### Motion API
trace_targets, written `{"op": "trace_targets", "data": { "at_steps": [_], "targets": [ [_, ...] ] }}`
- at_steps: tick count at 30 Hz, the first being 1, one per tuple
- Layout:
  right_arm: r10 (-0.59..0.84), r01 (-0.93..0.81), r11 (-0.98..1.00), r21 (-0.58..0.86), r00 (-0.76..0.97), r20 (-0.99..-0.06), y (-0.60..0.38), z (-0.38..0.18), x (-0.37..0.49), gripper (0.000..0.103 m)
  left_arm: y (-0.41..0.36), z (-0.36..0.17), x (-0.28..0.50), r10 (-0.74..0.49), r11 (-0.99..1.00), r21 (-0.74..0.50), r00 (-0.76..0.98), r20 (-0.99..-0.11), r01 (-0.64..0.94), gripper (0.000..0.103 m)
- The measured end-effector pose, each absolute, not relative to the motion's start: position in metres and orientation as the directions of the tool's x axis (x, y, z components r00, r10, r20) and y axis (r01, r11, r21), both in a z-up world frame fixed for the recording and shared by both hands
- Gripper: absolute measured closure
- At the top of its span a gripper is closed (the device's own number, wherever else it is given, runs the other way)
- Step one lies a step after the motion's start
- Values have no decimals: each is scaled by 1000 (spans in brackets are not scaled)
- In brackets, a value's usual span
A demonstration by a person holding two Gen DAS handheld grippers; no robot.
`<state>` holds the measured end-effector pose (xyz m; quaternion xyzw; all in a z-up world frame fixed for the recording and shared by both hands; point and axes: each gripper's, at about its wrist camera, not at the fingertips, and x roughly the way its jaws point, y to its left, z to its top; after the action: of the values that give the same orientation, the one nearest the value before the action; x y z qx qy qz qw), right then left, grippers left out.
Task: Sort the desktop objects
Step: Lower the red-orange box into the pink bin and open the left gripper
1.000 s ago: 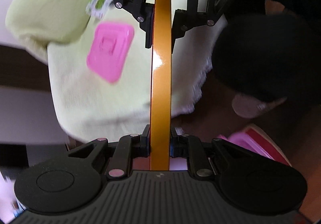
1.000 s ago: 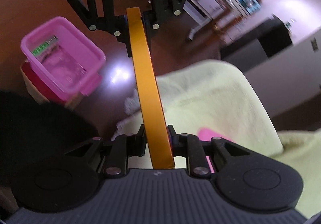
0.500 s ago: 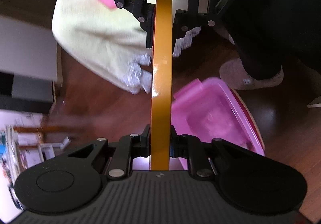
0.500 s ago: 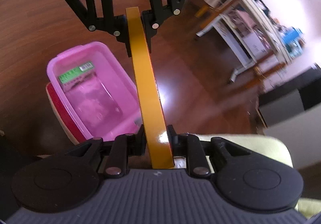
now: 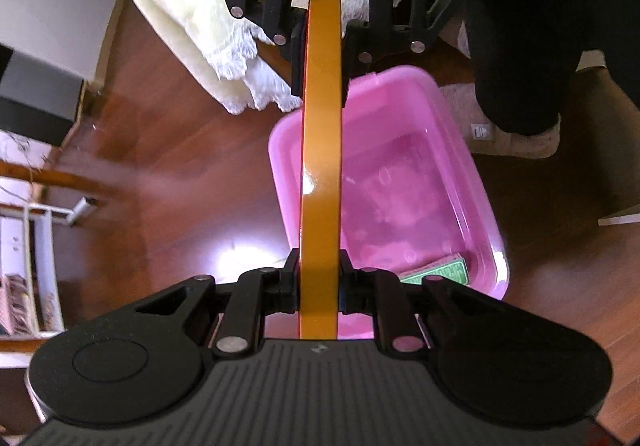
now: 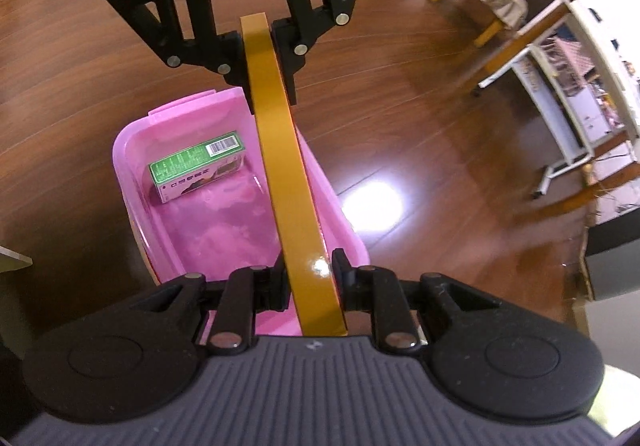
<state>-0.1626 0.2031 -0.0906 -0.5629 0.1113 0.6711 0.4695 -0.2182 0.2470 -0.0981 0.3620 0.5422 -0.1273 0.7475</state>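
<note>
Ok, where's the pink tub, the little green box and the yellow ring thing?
pink tub (image 6: 132,150): right wrist view, left rim.
green box (image 6: 188,162): right wrist view, top face.
yellow ring (image 5: 322,150): left wrist view, outer band between both grippers.

Left gripper (image 5: 320,282), 2 fingers clamped on the near edge of an orange band (image 5: 322,166), right gripper (image 6: 310,282) facing it head-on, 2 fingers clamped on the opposite edge, band edge-on between them, dark-clad leg (image 5: 532,46) beside

wood floor (image 6: 400,94) | cream fringed cloth (image 5: 192,18) | white rack (image 6: 576,102)
</note>
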Motion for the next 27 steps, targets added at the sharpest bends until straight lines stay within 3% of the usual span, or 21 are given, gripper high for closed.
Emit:
{"op": "trace_targets", "data": {
  "at_steps": [27],
  "targets": [
    [384,-773,-590,-233,-15,-923,263,-158,-145,84,289,-161,-219,190,817,319,298,-935,480,85]
  ]
}}
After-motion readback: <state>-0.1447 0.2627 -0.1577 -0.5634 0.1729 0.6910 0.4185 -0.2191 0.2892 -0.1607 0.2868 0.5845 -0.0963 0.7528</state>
